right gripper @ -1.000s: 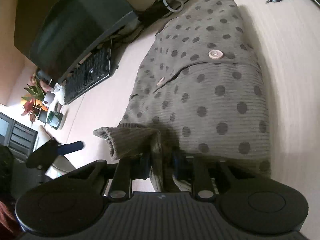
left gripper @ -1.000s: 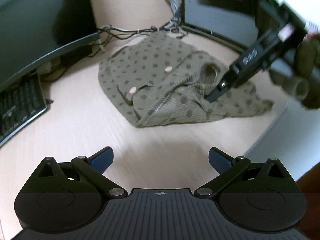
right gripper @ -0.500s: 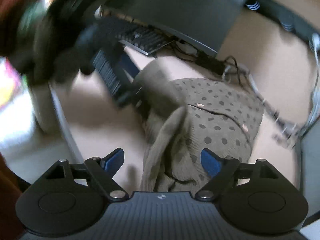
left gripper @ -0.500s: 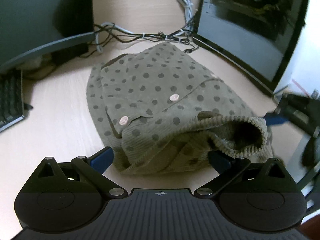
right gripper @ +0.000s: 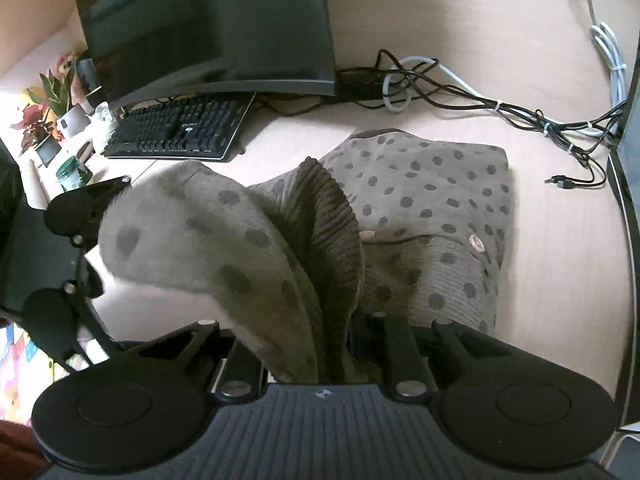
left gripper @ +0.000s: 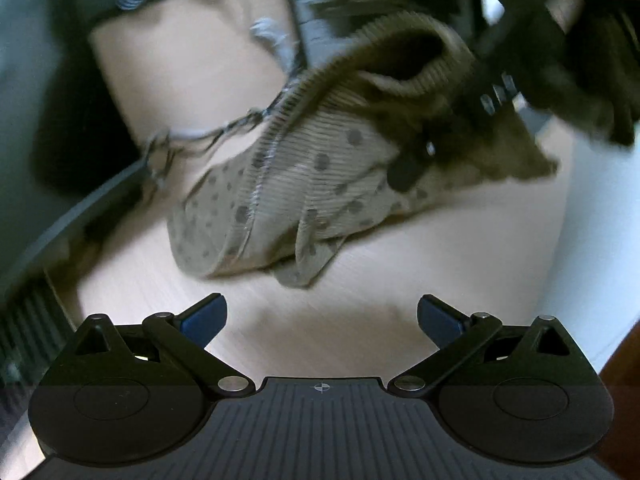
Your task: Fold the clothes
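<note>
Currently, left wrist view: left claw (left gripper: pixel 322 316) spread wide, nothing between the blue pads (left gripper: pixel 204 316), hovering over bare bench (left gripper: pixel 360 332). The olive polka-dot cardigan (left gripper: pixel 288 184) sits further out on the bench, one ribbed cuff (left gripper: pixel 404 60) lifted high at the far right. The right claw (left gripper: pixel 408 168) comes in from the upper right and is dug into the raised fabric; its finger state is blurred here. Cables (left gripper: pixel 200 140) trail off the garment's far left edge, a monitor edge (left gripper: pixel 80 216) runs along the left, keyboard keys (left gripper: pixel 28 320) at lower left. Heavy motion blur throughout.

Right wrist view: right claw (right gripper: pixel 320 360) clamped narrow on a bunched fold of the cardigan (right gripper: pixel 432 200), sleeve and ribbed hem (right gripper: pixel 332 216) rising straight out of the fingers and blocking the middle of the frame. The rest of the garment lies flat on the bench (right gripper: pixel 568 260) beyond, two pale buttons (right gripper: pixel 476 243) showing near its right side. The left claw (right gripper: pixel 80 216) is at the left edge, partly hidden behind the lifted sleeve. Far left: curved monitor (right gripper: pixel 208 28) with a black keyboard (right gripper: pixel 180 130) under it, small plants (right gripper: pixel 44 100) and a green jar (right gripper: pixel 74 170) beside that. Cable bundle (right gripper: pixel 480 100) runs across the far bench to the right, a loose plug (right gripper: pixel 560 182) lying near the cardigan's right edge.
</note>
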The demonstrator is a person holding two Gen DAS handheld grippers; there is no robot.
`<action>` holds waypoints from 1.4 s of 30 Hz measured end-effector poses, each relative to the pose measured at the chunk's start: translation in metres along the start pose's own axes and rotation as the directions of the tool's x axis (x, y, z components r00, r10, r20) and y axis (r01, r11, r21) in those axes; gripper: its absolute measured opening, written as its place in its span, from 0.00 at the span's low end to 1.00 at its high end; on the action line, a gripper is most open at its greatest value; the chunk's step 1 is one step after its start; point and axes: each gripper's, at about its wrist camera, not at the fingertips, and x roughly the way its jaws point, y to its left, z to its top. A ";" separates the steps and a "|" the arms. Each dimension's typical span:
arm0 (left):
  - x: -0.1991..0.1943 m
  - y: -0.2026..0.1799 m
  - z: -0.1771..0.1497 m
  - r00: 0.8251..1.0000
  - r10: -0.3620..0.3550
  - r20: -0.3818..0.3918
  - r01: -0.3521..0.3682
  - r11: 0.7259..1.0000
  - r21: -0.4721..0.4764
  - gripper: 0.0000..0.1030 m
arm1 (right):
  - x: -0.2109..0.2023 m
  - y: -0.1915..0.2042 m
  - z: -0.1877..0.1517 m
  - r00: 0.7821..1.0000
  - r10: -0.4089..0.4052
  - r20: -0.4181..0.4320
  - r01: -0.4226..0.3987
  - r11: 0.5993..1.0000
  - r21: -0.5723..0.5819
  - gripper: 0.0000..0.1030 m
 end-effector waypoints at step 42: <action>0.092 0.090 -0.005 0.932 -0.327 0.154 0.337 0.628 -0.701 0.77 | -0.016 0.015 0.072 0.952 -0.220 0.213 0.306 0.683 -0.663 0.97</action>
